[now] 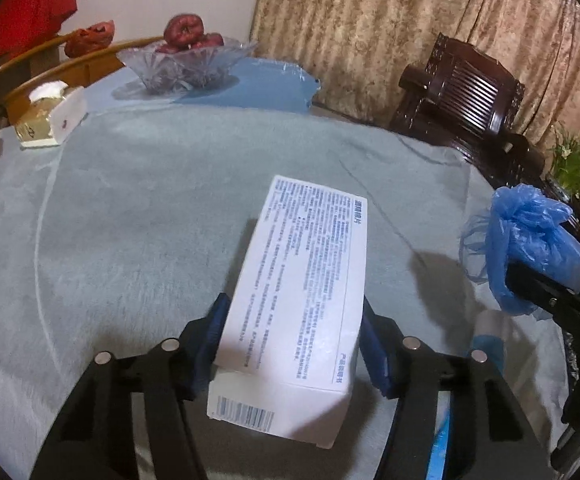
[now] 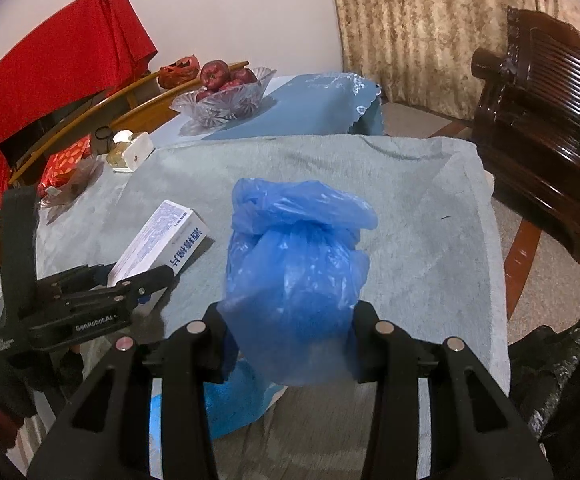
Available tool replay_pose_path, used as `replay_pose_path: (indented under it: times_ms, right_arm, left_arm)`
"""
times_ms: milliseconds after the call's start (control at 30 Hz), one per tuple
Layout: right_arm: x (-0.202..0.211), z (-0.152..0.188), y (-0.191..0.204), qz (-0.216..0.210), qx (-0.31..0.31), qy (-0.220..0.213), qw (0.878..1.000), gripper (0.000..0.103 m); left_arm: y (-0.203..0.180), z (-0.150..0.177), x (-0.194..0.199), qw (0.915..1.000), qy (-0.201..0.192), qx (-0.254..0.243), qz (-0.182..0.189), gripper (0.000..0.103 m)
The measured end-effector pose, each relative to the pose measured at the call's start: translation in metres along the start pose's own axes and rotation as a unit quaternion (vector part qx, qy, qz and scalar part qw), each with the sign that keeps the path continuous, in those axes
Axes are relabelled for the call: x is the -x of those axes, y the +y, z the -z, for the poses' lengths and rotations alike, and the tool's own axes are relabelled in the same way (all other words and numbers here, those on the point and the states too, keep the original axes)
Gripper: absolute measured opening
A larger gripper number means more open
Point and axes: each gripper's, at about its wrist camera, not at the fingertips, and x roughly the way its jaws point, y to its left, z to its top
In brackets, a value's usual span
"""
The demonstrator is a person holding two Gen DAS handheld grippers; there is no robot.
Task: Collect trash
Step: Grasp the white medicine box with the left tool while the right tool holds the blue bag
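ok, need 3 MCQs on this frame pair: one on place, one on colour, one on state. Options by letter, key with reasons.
1. Where is the glass fruit bowl?
A. far end of the table, beyond the grey blanket
B. on the wooden chair
C. on the floor

2. What colour is the plastic bag in the right gripper?
A. red
B. blue
C. black

3. What is the left gripper doing?
A. hanging open over bare cloth
B. holding a cup
C. closed on the white box

Key: 1 A, it sits on blue cloth past the blanket. 2 B, blue in both views. 3 C, both pads press the box's sides.
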Motion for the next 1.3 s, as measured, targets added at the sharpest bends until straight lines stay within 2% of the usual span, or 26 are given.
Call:
replay_pose_path:
  times_ms: [200,467,833,1300]
  right_arm:
    - [0.023,0.002,0.002,-0.003,-0.005,-0.014,1.0,0.04]
    - [0.059,0.004,0.002,-0.006,-0.015,-0.036,0.999,0.039]
    - [0.11,0.013,0.002,0.003,-0.011,-0.058,0.998,0.039]
    - [0.167,0.031,-0.015,0.027,-0.014,-0.079,0.996,0.039]
  left_arm:
    - [-0.025,0.0,0.032,0.9993,-0.031,-0.011,-0.02,0.059]
    - [-0.049,0.0,0.074,0.9981,-0.059,-0.007,-0.014,0.059]
    - [-0.078,0.003,0.106,0.998,-0.063,-0.008,-0.001,0.059]
    - [-0.128,0.016,0.13,0.9968,-0.066,-0.036,0.028,0.059]
